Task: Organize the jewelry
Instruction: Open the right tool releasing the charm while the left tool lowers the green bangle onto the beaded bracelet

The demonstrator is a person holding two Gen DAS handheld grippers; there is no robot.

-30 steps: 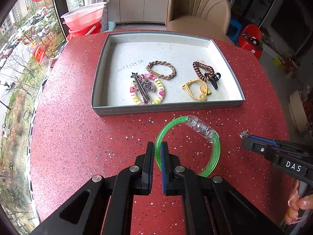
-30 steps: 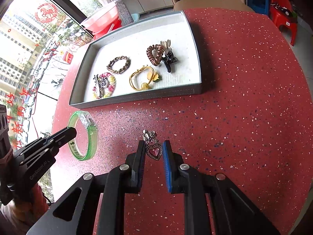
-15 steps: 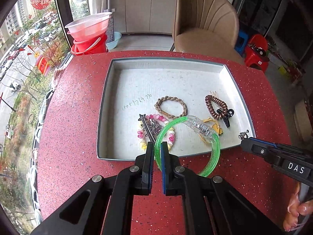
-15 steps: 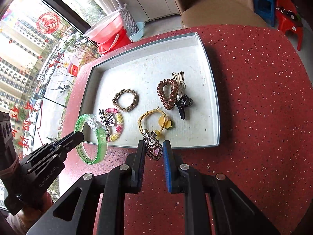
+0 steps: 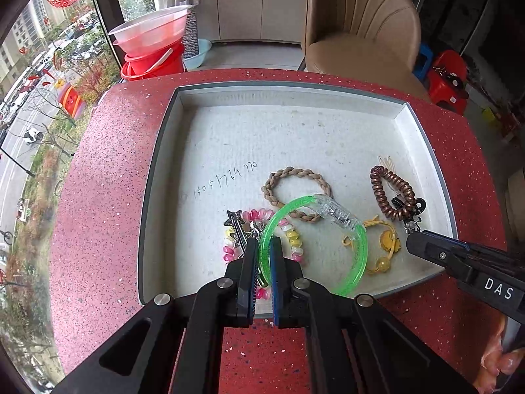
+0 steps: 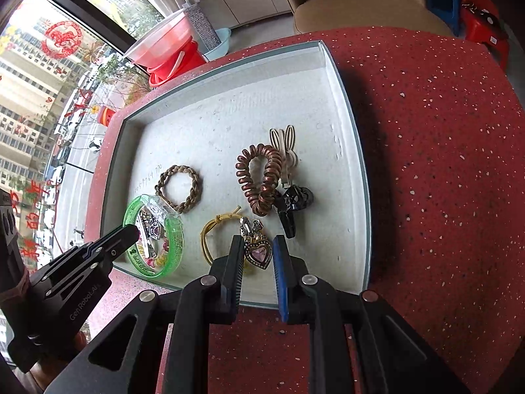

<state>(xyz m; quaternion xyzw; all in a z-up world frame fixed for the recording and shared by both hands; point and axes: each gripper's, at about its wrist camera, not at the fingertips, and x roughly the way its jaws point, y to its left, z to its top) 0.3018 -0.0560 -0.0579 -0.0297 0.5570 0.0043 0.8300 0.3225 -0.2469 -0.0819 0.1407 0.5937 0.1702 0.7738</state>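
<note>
My left gripper (image 5: 263,246) is shut on a green bangle (image 5: 359,246) and holds it over the front of the grey tray (image 5: 157,151). The bangle also shows in the right wrist view (image 6: 177,239), over the bead bracelet (image 5: 292,236). My right gripper (image 6: 257,246) is shut on a heart pendant (image 6: 259,254) and holds it above the tray's front (image 6: 357,164), over a yellow cord bracelet (image 6: 210,233). In the tray lie a braided bracelet (image 5: 295,177), a brown coil hair tie (image 5: 390,193), a black clip (image 6: 292,203) and a star hairpin (image 5: 236,223).
The tray sits on a red speckled table (image 5: 98,197). The tray's back half is bare, with handwritten numbers (image 5: 226,180). Behind the table stand a tan chair (image 5: 361,39), red buckets (image 5: 151,59) and red stools (image 5: 446,75). A window is on the left.
Both grippers have lifted off the table and moved forward over the tray's front, the left carrying the green bangle, the right carrying the heart pendant.
</note>
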